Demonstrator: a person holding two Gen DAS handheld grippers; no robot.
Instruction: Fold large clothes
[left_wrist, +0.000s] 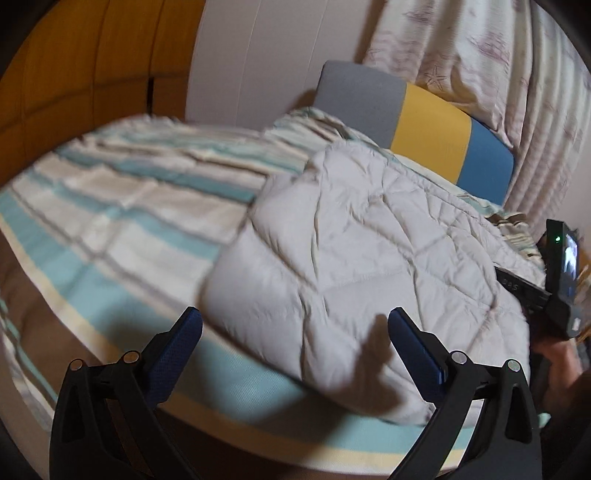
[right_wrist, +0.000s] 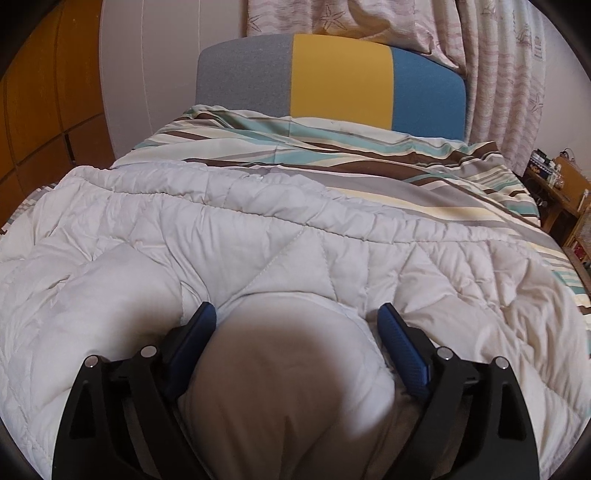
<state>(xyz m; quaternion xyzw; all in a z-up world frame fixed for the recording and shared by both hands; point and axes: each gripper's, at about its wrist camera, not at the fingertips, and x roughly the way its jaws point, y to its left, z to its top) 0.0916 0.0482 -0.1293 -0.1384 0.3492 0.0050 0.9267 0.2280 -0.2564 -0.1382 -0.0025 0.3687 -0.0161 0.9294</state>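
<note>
Fingers of the right gripper (right_wrist: 297, 325) stand spread wide, with a fat bulge of the white quilted comforter (right_wrist: 280, 236) swelling up between them. The left blue pad (right_wrist: 192, 343) seems to touch the bulge, while the right one shows a sliver of shadow beside it, so I judge the fold is no longer pinched, though the fisheye makes that gap hard to read. Ahead of these fingers the comforter spreads across the bed (right_wrist: 424, 192), its stitched far hem running from left to right, with striped bedding and the grey, yellow and blue headboard (right_wrist: 332, 85) beyond.

The left gripper (left_wrist: 295, 332) is also spread, with nothing between its fingers; it hangs above the striped sheet (left_wrist: 110, 221) at the near edge of the bed. The comforter (left_wrist: 369, 240) lies ahead and to the right of these fingers as a doubled bundle, its rounded folded edge nearest them. At the far right of that view the other gripper's body (left_wrist: 554, 288) sits by the bundle.

The step in hand looks like the end of one fold: the layer is laid over and let go. The next move likely calls for each gripper to find a fresh edge or corner of the bundle, bite deep enough to catch both thick layers, and carry it across evenly so the bulk does not slump.
</note>
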